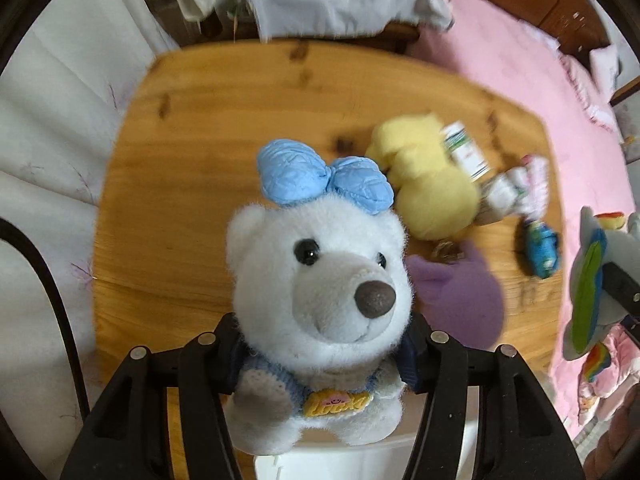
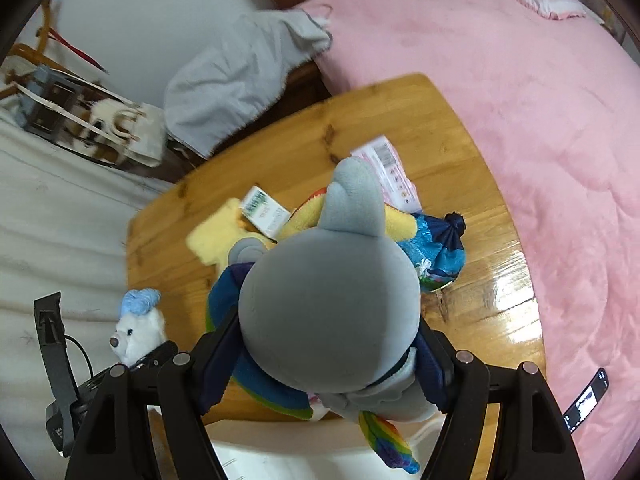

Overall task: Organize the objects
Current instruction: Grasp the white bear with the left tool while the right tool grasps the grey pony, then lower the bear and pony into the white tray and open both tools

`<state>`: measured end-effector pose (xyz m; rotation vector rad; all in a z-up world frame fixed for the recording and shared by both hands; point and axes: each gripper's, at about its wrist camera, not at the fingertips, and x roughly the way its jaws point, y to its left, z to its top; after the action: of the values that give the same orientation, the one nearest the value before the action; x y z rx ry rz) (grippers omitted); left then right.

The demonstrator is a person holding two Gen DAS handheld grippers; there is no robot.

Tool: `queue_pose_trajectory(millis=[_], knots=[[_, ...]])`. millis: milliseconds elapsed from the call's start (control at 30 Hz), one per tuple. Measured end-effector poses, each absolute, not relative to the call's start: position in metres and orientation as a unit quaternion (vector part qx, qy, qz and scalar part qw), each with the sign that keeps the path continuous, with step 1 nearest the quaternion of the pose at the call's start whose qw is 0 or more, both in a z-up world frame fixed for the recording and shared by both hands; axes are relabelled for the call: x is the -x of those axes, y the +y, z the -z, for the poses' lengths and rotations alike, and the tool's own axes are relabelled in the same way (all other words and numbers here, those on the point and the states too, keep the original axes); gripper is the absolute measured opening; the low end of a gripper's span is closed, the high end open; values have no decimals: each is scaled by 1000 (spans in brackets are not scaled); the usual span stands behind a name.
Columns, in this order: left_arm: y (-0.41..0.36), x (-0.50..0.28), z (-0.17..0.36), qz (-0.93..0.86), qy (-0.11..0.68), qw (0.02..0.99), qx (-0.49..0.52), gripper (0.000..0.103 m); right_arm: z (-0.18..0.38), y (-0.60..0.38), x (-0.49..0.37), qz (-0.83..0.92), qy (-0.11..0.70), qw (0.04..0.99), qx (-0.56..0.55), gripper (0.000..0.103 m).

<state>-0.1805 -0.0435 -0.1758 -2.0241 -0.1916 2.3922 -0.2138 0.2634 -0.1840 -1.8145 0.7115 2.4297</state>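
Left gripper [image 1: 320, 364] pinches the white plush bear with a quilted blue bow [image 1: 320, 280] at its sides, holding it above the near edge of the wooden worktop [image 1: 192, 184]. Right gripper [image 2: 326, 364] clamps the grey plush toy with rainbow trim [image 2: 332, 312], lifted over the worktop. On the worktop, right of centre: yellow plush toy [image 1: 428, 184], purple plush piece [image 1: 464, 292], small white-and-green carton [image 1: 466, 152], blue printed pouch [image 1: 542, 250]. Pink bed [image 2: 520, 100] lies to the right.
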Motion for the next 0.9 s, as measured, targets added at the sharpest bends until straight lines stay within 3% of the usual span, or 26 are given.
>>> queue_pose_trajectory(millis=[467,900], knots=[[-24,122,54,-830,-52,93,547,62,73,244,105,-832,221,-7,509,77],[9,44,39,-840,19,135,524,62,46,214,3,-854,178,7,489,77]])
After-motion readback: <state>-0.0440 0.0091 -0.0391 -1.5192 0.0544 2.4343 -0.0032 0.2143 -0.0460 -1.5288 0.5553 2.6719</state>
